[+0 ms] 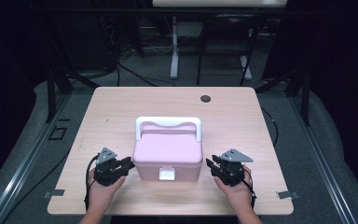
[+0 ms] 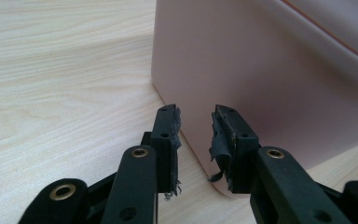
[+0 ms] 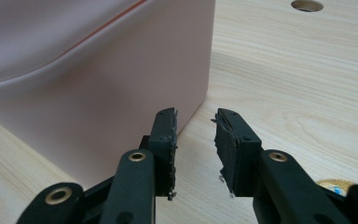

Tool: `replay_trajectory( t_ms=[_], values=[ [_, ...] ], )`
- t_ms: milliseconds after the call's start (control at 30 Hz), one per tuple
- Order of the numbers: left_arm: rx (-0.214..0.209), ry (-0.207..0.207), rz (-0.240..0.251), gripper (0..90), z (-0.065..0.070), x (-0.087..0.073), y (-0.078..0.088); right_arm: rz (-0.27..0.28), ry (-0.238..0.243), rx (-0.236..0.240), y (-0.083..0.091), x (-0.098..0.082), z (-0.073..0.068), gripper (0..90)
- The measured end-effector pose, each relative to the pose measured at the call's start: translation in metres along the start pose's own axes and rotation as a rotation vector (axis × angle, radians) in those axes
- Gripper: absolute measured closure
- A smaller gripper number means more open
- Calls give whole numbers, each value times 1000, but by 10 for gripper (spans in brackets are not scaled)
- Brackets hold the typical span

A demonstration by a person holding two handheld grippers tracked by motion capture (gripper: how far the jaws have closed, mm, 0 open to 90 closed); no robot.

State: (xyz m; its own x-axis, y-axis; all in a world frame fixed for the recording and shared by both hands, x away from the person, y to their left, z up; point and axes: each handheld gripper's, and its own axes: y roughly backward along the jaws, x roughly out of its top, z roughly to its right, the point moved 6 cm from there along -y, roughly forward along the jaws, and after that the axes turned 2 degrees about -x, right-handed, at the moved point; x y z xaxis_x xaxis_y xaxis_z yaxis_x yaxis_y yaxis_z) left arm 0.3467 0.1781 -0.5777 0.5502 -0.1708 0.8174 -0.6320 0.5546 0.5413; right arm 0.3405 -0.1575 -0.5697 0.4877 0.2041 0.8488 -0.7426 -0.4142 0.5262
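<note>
On table (image 1: 121, 107): pink box (image 1: 168, 151), lid shut; left claw (image 1: 129, 164), right claw (image 1: 209, 163) open, empty.

One desk (image 1: 121, 107) stands in the high view, with a light wood top. On it sits one pink box (image 1: 168, 151), near the middle of the front edge. The box has one white handle (image 1: 168, 123) along its back and one white latch (image 1: 167, 174) on its front. There are two grippers: the left gripper (image 1: 129, 164) at the box's left side and the right gripper (image 1: 209, 164) at its right side. Each has two black jaws, four in all. Two hands hold them, one each. One round dark hole (image 1: 205, 98) lies near the desk's back edge, towards the right corner. Two strips of grey tape sit at the front corners, one (image 1: 55, 192) left, one (image 1: 286, 194) right.
</note>
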Motion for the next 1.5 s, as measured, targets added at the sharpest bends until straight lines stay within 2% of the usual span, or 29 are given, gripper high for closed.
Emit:
replay_trajectory(
  t_ms=[167,233,300,367,400,467,500,667,800,933,1000,1100,1200,1267,1500],
  values=[
    [7,-40,-8,773,6,1,-1,-7,2,11,-4,0,-5,740],
    [-6,-35,-6,832,10,1,-1,-8,3,15,-7,2,-10,760],
    [-3,-48,-15,893,12,1,-1,-9,25,17,-9,2,-17,805],
    [-4,-54,-19,896,13,1,0,-7,48,-7,-9,2,-20,837],
    [-21,-48,-17,896,13,0,0,-4,61,-13,-8,2,-22,868],
    [-27,-49,-15,896,14,0,0,-2,69,-20,-8,1,-22,886],
    [-27,-52,-24,896,16,-1,0,3,91,-40,-7,1,-23,897],
    [-18,-46,-22,897,18,0,-1,5,75,-49,-7,1,-22,899],
    [-14,-52,-39,897,20,0,0,0,55,-38,-7,1,-21,900],
    [0,-44,-30,898,20,3,-3,-9,40,-31,-6,1,-20,900],
    [1,-45,-33,898,20,4,-4,-21,30,-25,-6,1,-20,900],
    [-21,-18,-43,899,19,5,-4,-42,7,-13,-6,3,-19,900],
    [-11,-28,-63,900,19,6,-4,-54,8,-7,-6,4,-19,900],
    [-2,-46,-76,900,20,8,-4,-70,26,-12,-6,5,-19,900],
    [-9,-68,-108,900,22,8,-1,-90,49,-9,-4,6,-19,900]
  ],
)
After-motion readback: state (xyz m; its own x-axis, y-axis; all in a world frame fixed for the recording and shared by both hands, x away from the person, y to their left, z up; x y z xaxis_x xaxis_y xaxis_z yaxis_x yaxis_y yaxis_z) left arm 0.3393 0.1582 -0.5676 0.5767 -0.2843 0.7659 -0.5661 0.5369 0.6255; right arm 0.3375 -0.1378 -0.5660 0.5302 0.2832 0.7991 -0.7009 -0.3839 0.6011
